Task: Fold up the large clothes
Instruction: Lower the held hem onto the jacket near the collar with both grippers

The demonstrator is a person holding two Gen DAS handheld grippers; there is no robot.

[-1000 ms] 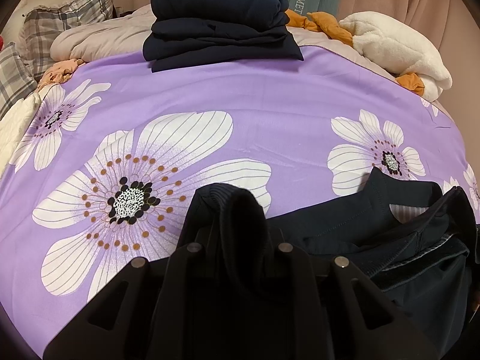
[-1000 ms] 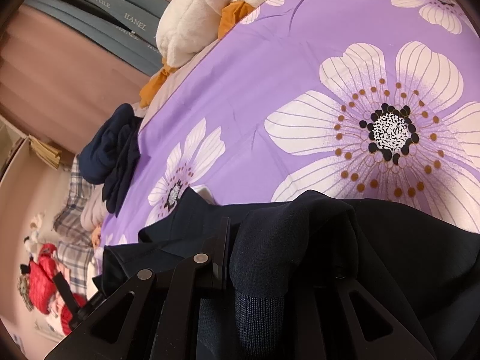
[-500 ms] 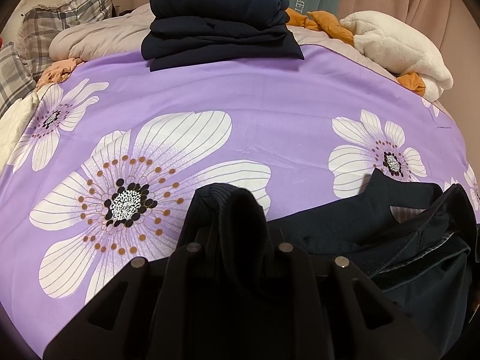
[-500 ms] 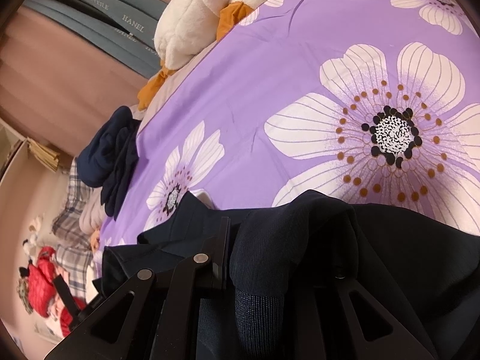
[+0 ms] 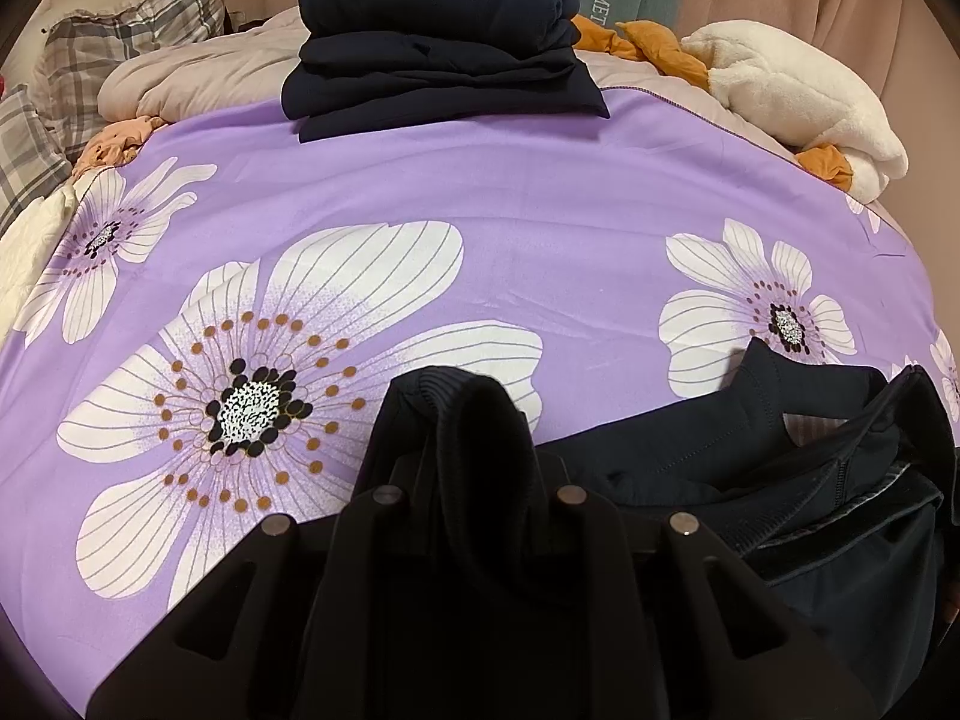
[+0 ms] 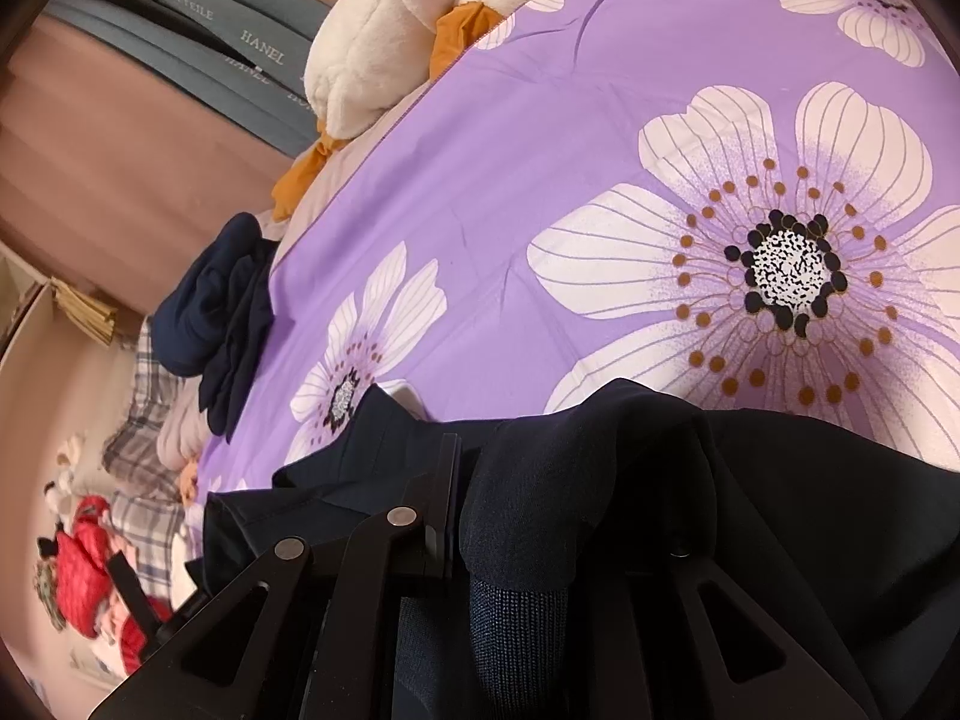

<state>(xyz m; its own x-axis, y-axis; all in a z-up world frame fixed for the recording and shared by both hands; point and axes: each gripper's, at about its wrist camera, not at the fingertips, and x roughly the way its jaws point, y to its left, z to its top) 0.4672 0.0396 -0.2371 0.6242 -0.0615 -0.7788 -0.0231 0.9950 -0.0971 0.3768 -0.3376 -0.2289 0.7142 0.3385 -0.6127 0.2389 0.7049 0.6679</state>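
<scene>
Plainly both tools are clenched on cloth: the left gripper (image 5: pixel 474 480) pinches a ribbed edge of the dark navy garment (image 5: pixel 810 480), which bulges up between its jaws, and the right gripper (image 6: pixel 540 546) is clamped tight on another bunched fold of the same garment (image 6: pixel 780 510). Most of it lies crumpled on the purple flowered bedspread (image 5: pixel 480 210) at the near edge of the bed, partly open to show its lining. Judging by this, the step in hand is picking the garment up by two points; next it needs lifting and spreading flat on the bare sheet ahead. Both grippers tilt downward toward the bed. A stack of folded dark clothes (image 5: pixel 438 36) sits at the far side
</scene>
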